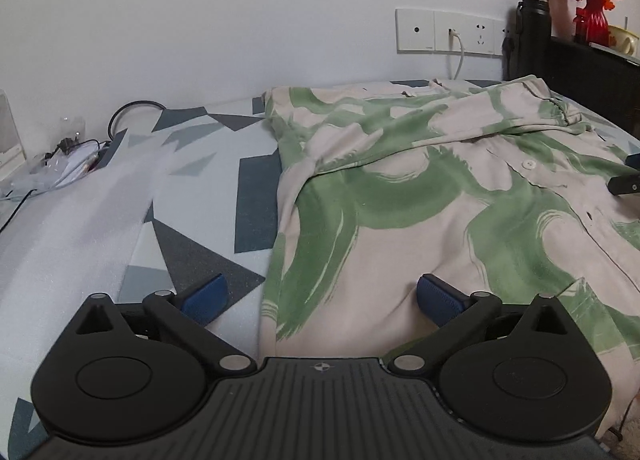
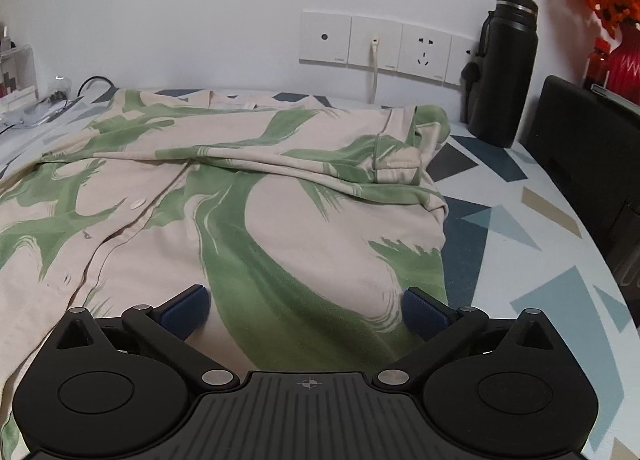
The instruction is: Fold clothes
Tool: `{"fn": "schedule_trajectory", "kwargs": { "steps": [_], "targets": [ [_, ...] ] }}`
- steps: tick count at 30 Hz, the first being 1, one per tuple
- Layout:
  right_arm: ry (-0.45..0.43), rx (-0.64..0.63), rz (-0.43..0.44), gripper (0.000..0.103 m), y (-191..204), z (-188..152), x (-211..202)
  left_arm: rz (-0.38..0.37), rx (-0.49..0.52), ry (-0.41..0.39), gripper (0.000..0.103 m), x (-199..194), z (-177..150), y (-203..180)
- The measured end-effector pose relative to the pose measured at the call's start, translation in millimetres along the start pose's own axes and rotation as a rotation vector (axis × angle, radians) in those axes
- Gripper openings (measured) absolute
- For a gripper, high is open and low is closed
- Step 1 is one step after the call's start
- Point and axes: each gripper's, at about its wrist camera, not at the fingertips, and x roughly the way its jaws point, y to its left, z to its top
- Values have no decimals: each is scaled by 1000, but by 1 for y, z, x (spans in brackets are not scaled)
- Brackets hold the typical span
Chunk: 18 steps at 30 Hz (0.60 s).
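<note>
**Patterned surface and what lies on it**

The surface [image 1: 208,164] is covered with a pale cloth printed with blue, grey and tan triangles and shards. A cream shirt with green brush-stroke print [image 2: 248,200] lies spread across it, buttoned front up, both sleeves folded in across the chest. A white foam-like sheet [image 1: 72,228] covers the left part. At the far left sits a clutter of clear bags and cables [image 1: 68,158], with a black cable loop [image 1: 134,110] behind it. A black insulated bottle [image 2: 504,68] stands at the far right, by the wall.
</note>
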Motion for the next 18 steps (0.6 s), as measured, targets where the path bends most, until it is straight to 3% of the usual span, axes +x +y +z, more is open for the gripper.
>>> {"fn": "schedule_trajectory", "kwargs": {
  "steps": [6,18],
  "targets": [
    [-4,42,-7,102,-2,-1,2,-79,-46,3,103,-3,-7,10],
    [-3,52,-9,102,-2,-1,4,-74,-40,17,103,3,-2,9]
  ]
}}
